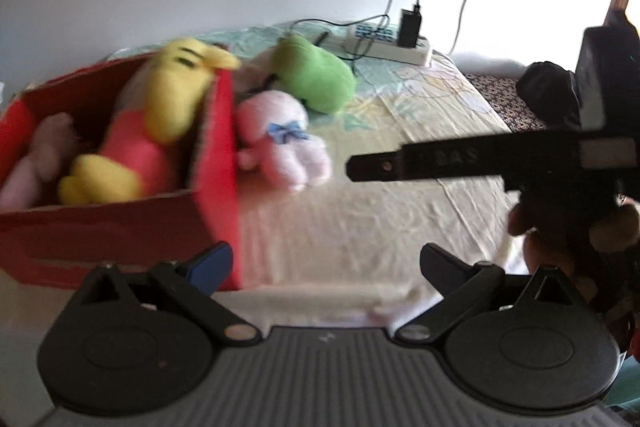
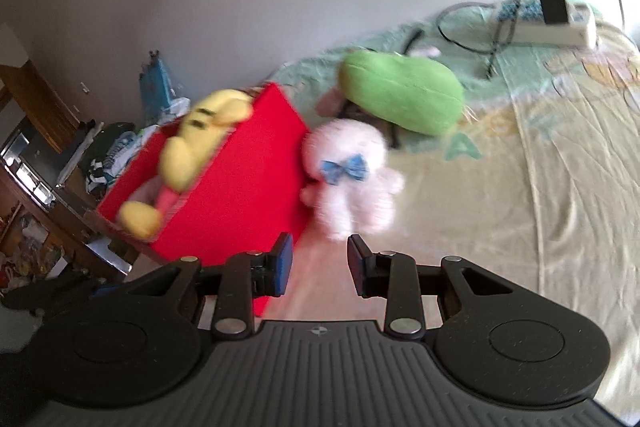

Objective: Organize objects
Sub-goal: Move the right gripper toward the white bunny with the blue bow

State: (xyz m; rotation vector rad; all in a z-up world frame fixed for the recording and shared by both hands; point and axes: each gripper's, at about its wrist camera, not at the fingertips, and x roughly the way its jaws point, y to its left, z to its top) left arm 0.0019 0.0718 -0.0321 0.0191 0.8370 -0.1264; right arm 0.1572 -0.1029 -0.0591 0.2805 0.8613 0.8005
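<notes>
A red cardboard box (image 1: 216,163) (image 2: 244,183) stands on the bed with a yellow and red plush (image 1: 160,123) (image 2: 192,147) leaning out of it and a pale pink toy (image 1: 36,155) beside that. Against the box's outer wall sits a white plush with a blue bow (image 1: 284,139) (image 2: 348,171). Behind it lies a green plush (image 1: 316,75) (image 2: 400,95). My left gripper (image 1: 326,261) is open and empty, near the box's front corner. My right gripper (image 2: 320,261) is open and empty, just short of the white plush; it shows from the side in the left wrist view (image 1: 376,167).
A white power strip (image 1: 392,45) (image 2: 560,27) with a black charger and cables lies at the bed's far end by the wall. A hand (image 1: 560,239) holds the right gripper. Left of the bed stand wooden shelves with clutter (image 2: 40,187). The pale sheet (image 2: 540,187) stretches to the right.
</notes>
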